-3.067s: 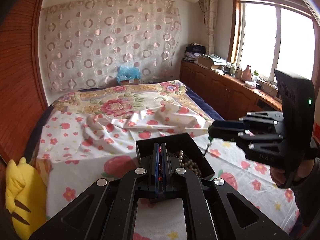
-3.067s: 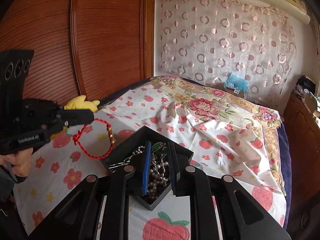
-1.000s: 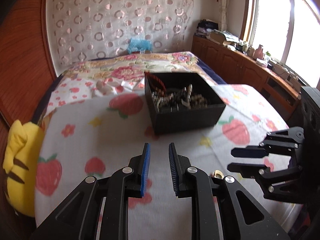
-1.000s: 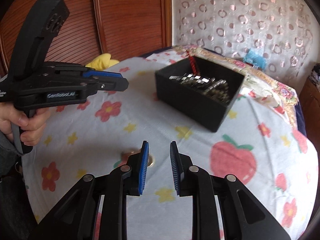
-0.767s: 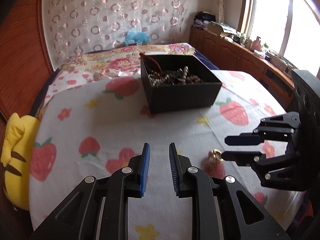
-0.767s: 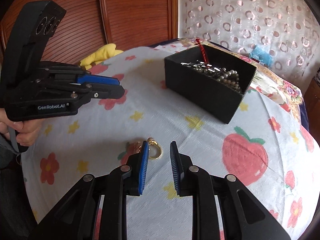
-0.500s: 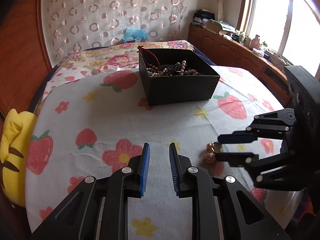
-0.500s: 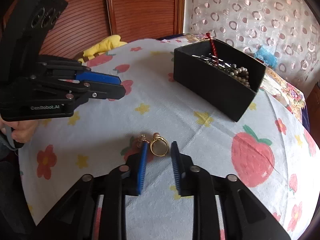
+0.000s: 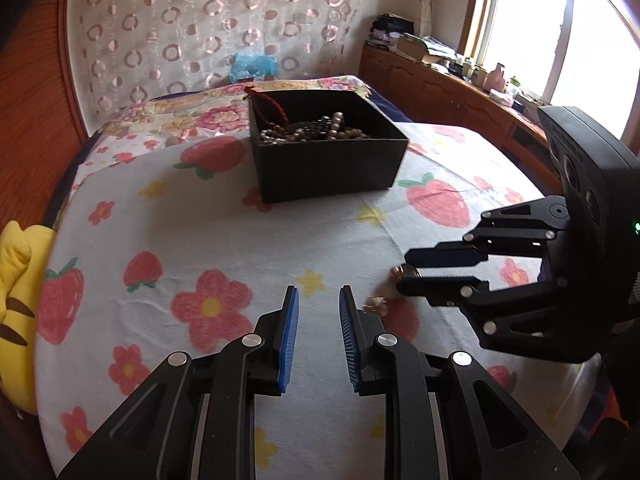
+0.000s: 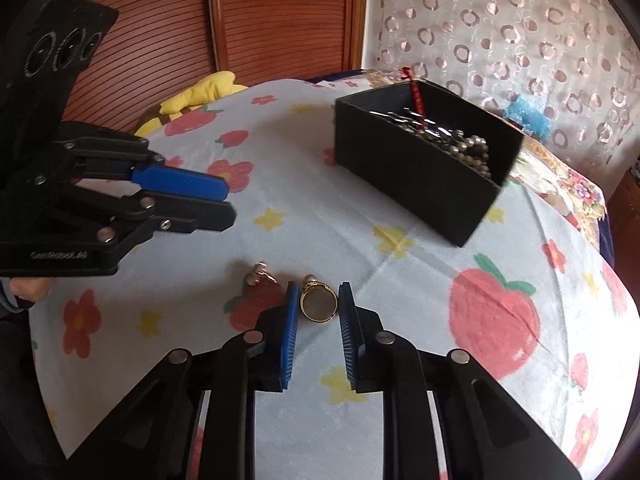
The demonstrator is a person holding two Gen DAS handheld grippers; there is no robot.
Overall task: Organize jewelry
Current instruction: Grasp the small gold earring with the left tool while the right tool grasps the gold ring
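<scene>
The right gripper (image 10: pixel 319 308), jaws closing around but not visibly pinching the gold ring (image 10: pixel 318 300) lying flat on the bedsheet (image 10: pixel 420 304) short of the black box (image 10: pixel 408 176), should probably squeeze across the small, hard, light, slippery band.

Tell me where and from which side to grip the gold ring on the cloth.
Grip the gold ring across its band, coming down from above. It lies flat on the cloth, open hoop up, with its ornament on the far side. The right gripper already straddles it, jaws closing, pads not yet pressing.
</scene>
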